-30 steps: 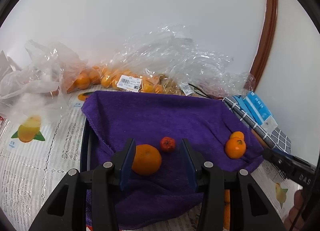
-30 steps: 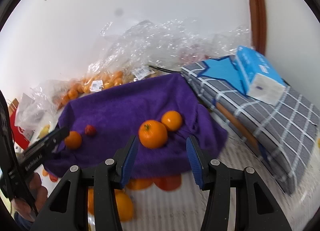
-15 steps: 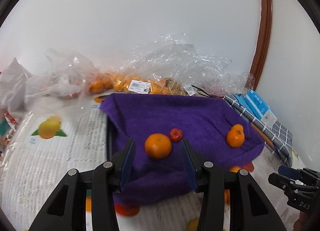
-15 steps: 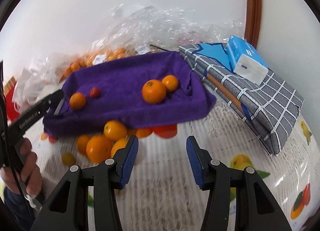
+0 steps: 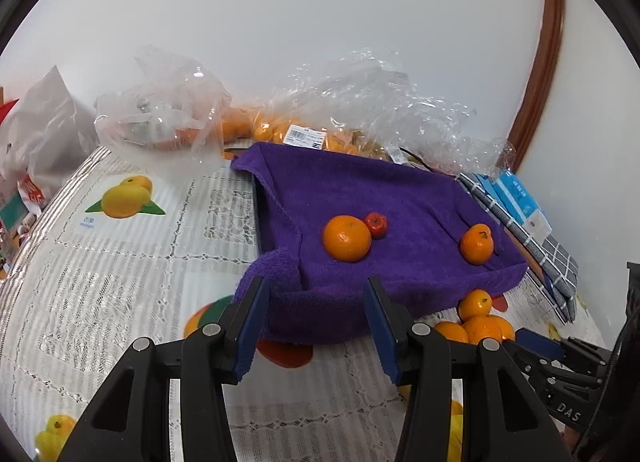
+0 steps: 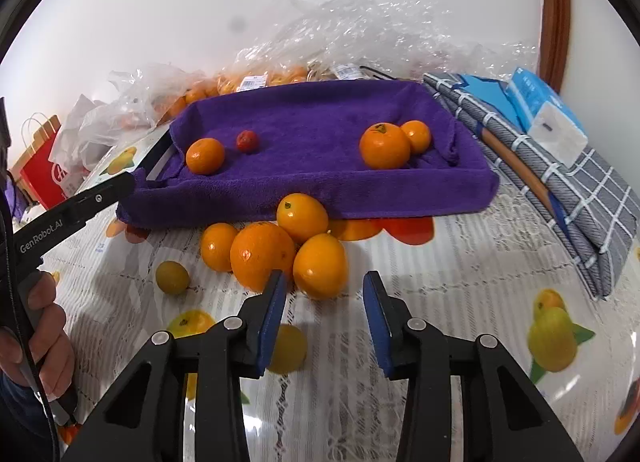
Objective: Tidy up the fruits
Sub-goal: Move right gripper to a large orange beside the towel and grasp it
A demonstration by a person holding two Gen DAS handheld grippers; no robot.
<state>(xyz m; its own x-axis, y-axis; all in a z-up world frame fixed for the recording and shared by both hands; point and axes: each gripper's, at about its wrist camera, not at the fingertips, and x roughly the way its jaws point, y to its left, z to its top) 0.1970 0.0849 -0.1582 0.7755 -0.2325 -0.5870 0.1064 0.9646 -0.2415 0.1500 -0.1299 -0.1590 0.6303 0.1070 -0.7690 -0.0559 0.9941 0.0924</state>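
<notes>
Right hand-held gripper (image 6: 323, 294) hangs low over the desk (image 6: 460, 270) and its jaws are closing, nothing pressed between the pads, the nearest orange (image 6: 320, 265) of the loose pile just ahead of its tips in front of the purple towel-lined tray (image 6: 320, 186). Left hand-held gripper (image 5: 314, 312) sits at the tray's near edge, jaws parted and empty. On the towel lie an orange (image 5: 347, 237) touching a small red fruit (image 5: 376, 224), and two more oranges (image 6: 385, 144) toward the tray's other end.
</notes>
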